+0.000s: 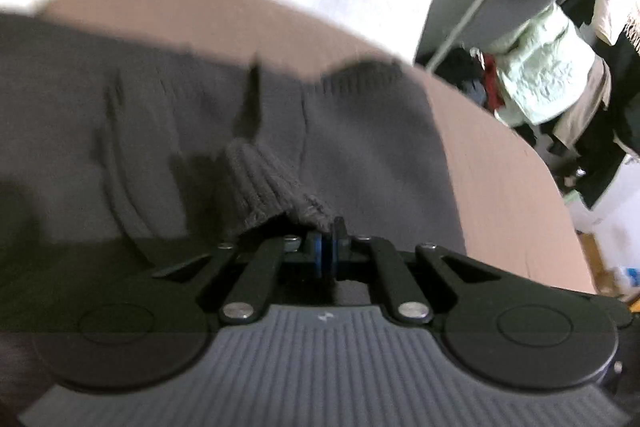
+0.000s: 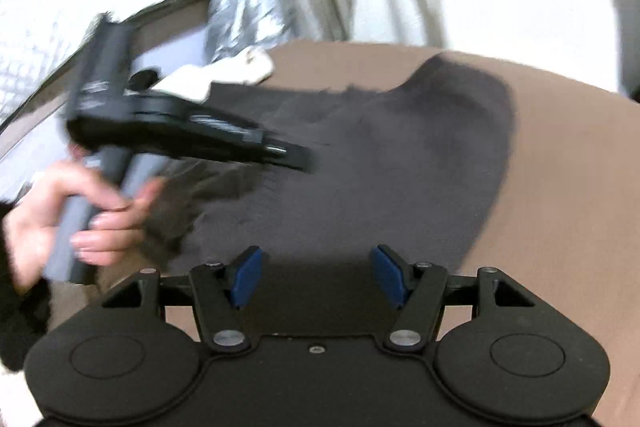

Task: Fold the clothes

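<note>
One grey sweater (image 1: pixel 200 131) (two grippers (image 1: pixel 331 247))

surface: tan table (image 2: pixel 560 147) | on it: dark grey knit sweater (image 2: pixel 400 167), spread flat

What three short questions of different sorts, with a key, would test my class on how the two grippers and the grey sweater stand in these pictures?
1. True or false: the left gripper is shut on the sweater's ribbed cuff.
2. The right gripper is: A open, holding nothing; B shut on the sweater; C out of view.
3. Fill in: the sweater lies on a ____ table.

Key: 1 true; 2 A; 3 brown.
</note>
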`<state>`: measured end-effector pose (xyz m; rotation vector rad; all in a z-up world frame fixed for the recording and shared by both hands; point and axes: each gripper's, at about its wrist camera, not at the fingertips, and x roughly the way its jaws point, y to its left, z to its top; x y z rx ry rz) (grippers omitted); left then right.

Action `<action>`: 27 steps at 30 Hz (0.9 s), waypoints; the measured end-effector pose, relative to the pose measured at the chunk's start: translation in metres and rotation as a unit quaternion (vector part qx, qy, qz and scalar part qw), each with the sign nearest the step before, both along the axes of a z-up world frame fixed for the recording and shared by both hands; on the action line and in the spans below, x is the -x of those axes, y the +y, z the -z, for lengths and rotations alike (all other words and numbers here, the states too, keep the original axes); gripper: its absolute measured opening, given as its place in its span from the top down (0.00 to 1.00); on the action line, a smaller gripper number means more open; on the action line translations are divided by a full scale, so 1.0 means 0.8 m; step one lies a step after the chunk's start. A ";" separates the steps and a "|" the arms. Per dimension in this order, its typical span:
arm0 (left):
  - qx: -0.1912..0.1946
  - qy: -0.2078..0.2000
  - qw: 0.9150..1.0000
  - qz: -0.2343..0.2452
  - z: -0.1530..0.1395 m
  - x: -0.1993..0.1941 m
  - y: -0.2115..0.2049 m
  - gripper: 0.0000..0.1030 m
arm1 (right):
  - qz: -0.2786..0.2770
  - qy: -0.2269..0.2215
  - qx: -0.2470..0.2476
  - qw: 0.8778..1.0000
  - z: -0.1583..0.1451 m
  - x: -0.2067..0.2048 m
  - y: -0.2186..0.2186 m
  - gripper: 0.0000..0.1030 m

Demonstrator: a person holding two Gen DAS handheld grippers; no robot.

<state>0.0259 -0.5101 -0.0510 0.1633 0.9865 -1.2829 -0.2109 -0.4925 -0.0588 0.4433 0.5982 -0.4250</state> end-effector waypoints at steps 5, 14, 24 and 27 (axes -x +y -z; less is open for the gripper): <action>-0.066 -0.014 0.997 -0.025 0.005 -0.002 0.002 0.96 | 0.035 -0.004 0.045 0.998 -0.016 -0.001 -0.036 0.34; -0.060 0.097 0.992 -0.054 0.013 -0.042 0.011 0.78 | 0.039 0.050 0.131 0.989 -0.015 -0.132 -0.127 0.38; 0.009 0.115 0.992 0.058 -0.018 -0.027 0.030 0.29 | 0.050 0.123 0.131 0.982 0.034 -0.190 -0.147 0.36; -0.036 0.074 0.994 0.077 -0.013 -0.004 0.015 0.29 | 0.054 0.077 0.118 0.989 0.006 -0.158 -0.117 0.36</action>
